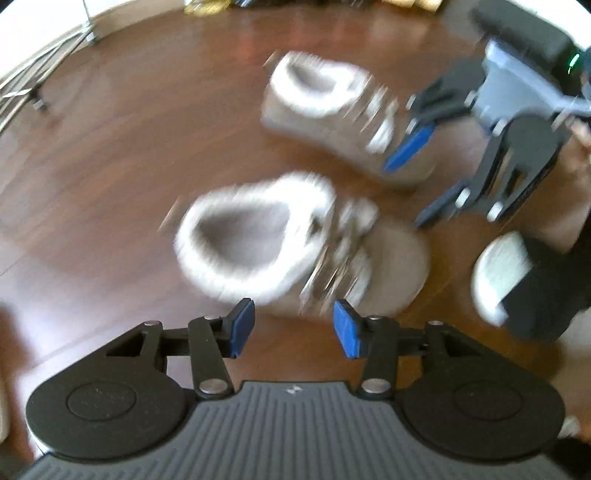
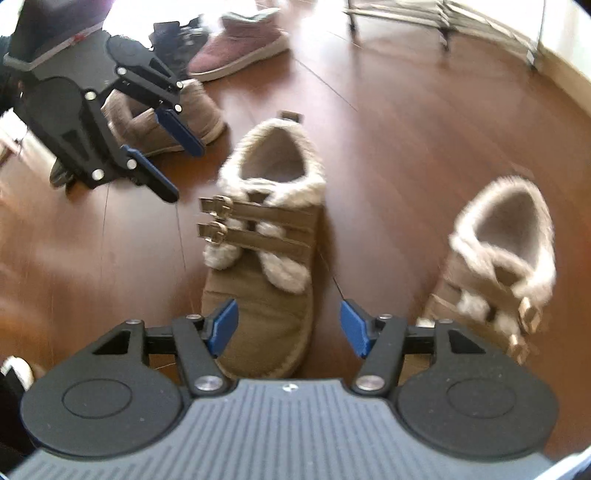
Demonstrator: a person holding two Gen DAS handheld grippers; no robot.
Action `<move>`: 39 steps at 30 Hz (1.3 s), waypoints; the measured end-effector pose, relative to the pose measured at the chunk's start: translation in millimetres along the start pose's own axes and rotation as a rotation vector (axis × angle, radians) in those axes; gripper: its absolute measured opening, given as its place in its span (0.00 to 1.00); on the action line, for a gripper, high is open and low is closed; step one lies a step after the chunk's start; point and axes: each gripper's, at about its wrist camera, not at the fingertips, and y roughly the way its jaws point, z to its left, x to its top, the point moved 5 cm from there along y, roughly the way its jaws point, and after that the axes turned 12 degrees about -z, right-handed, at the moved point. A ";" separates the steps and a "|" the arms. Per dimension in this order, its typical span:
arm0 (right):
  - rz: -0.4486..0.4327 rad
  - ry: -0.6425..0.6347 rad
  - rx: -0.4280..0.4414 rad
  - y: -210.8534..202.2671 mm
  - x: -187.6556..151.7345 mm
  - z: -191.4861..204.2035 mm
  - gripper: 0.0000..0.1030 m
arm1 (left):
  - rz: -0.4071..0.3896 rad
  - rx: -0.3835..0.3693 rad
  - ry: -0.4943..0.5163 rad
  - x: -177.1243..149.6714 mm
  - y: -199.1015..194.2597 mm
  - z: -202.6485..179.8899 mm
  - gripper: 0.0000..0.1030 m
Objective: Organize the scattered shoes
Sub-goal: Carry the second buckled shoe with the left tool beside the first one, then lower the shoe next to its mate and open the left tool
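Two tan fur-lined shoes with buckle straps lie on the wooden floor. In the left wrist view the near shoe lies just ahead of my open, empty left gripper, and the far shoe lies beyond it. My right gripper shows there at the right, open, beside both shoes' toes. In the right wrist view my open right gripper straddles the toe of the middle shoe; the other shoe lies to the right. My left gripper hangs open at upper left.
Behind the left gripper stand a tan boot, a mauve boot and dark shoes. A metal rack stands by the wall, and also shows in the left wrist view. A person's foot in a white slipper is at the right.
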 end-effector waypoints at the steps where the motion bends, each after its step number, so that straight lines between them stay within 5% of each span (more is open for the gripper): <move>1: 0.003 -0.018 0.004 4.8 0.9 3.8 0.39 | -0.002 0.013 -0.023 -3.5 6.5 2.8 0.51; 3: 0.028 -0.046 0.009 20.0 -0.4 10.4 0.23 | -0.014 0.043 -0.040 -6.3 18.0 5.4 0.51; 12: -0.055 -0.068 -0.005 5.4 -7.3 39.0 0.22 | -0.024 0.051 0.083 9.9 65.4 -14.2 0.49; 15: -0.006 -0.047 0.019 14.4 -18.3 44.2 0.21 | -0.029 0.028 0.077 12.6 71.7 -15.9 0.49; 24: -0.010 0.058 -0.070 10.5 -28.7 22.4 0.00 | -0.058 0.045 0.106 43.4 88.8 -15.1 0.49; 39: 0.010 0.164 -0.179 -7.7 -37.3 -16.1 0.00 | -0.128 0.030 0.088 87.1 114.5 -24.5 0.49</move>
